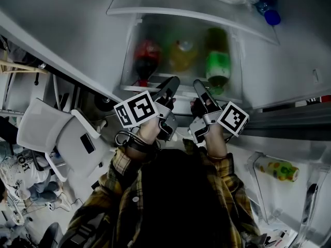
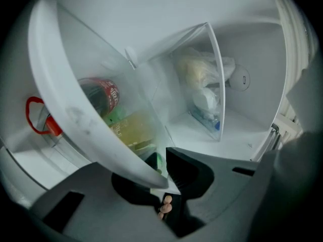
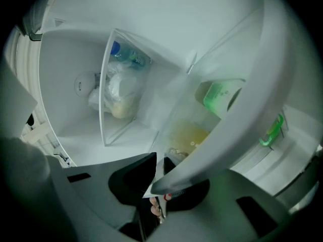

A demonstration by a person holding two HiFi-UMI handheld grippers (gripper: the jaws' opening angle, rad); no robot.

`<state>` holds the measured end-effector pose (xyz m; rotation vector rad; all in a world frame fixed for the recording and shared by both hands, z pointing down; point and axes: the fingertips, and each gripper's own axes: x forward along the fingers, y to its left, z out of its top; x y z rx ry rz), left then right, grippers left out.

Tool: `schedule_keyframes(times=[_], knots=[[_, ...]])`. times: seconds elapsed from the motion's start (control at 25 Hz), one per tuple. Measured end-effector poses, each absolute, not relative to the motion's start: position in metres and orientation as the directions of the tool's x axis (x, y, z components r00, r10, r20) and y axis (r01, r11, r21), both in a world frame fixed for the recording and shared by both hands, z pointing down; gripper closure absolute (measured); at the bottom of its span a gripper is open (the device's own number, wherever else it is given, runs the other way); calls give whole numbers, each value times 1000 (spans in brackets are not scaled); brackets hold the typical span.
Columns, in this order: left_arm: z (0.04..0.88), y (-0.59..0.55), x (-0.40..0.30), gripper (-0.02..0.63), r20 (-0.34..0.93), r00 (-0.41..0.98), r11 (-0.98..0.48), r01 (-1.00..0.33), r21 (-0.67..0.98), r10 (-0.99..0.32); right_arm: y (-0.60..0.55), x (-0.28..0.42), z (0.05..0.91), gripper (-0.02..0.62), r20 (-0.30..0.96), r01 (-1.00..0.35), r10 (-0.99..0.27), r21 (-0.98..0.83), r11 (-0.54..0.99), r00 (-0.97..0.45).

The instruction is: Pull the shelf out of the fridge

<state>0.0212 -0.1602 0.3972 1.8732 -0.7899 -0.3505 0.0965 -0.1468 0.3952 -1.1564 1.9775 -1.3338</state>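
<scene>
The left gripper has its jaws nearly together. They press on the thin clear front wall of the shelf, just under its white rim. In the left gripper view this rim runs from the jaws up toward 10 o'clock. The right gripper holds the same front wall in the same way, with only a narrow gap between its jaws and the wall squeezed in it. In the right gripper view the rim rises toward 1 o'clock.

In the head view both grippers are side by side at the centre and point to 12 o'clock, on the near edge of the shelf, which sits low in the open fridge. Three bottles are in the shelf: a red-labelled bottle at 11 o'clock, a yellow bottle in the middle and a green bottle at 1 o'clock. Above them an upper shelf carries a plastic bag and a blue-capped bottle. A white chair stands at 8 o'clock.
</scene>
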Motion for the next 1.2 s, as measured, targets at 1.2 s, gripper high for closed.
schedule_keyframes(times=[1.2], knots=[[392,-101,16,540,88,769,-284,-337,898,-634,-88,91,390,528,64,-399,-841,-898,187,-537]])
